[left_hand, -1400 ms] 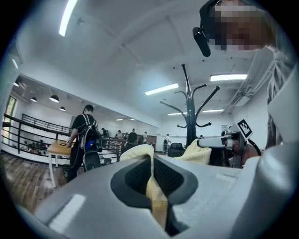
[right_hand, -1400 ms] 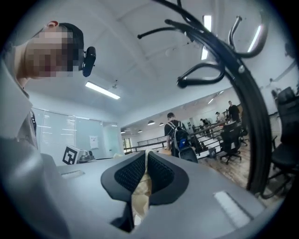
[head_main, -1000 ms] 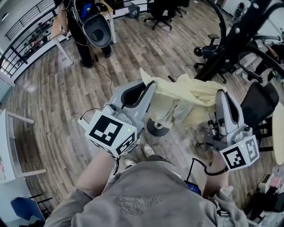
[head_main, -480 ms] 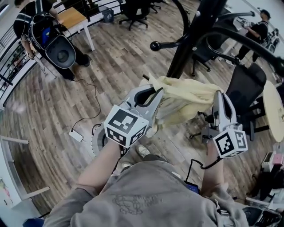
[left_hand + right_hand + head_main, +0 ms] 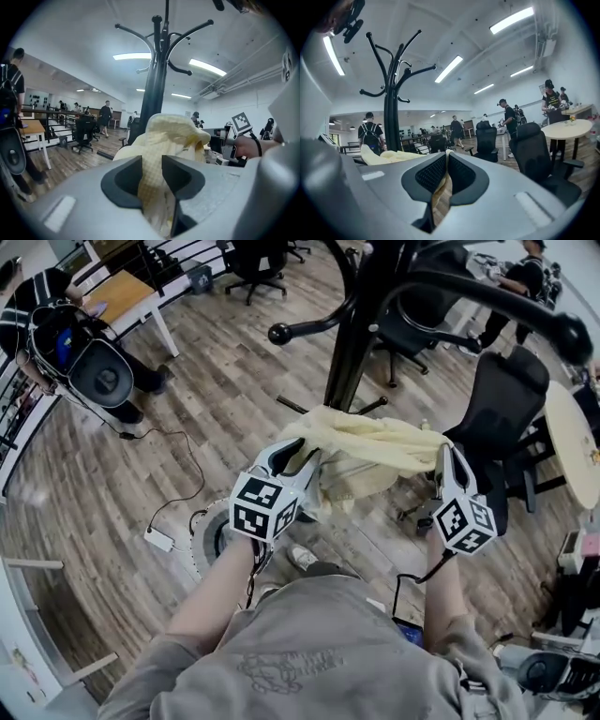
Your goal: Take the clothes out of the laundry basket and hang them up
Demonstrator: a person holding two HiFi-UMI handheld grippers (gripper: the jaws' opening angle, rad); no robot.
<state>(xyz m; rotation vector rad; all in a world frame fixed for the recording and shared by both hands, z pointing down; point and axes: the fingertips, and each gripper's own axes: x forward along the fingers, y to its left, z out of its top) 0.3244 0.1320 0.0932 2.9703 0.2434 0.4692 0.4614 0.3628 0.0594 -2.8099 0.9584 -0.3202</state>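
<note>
One yellow garment (image 5: 366,442) held up by two grippers, in front of one black coat stand (image 5: 361,324).
The left gripper (image 5: 298,454) has its jaws clamped on a thick fold of the garment. The right gripper (image 5: 448,456) has its jaws almost together, pinching a thin edge of the same cloth. The garment hangs in the air between the two, above the wood floor (image 5: 234,418). One black office chair (image 5: 502,395) stands near the right gripper.
</note>
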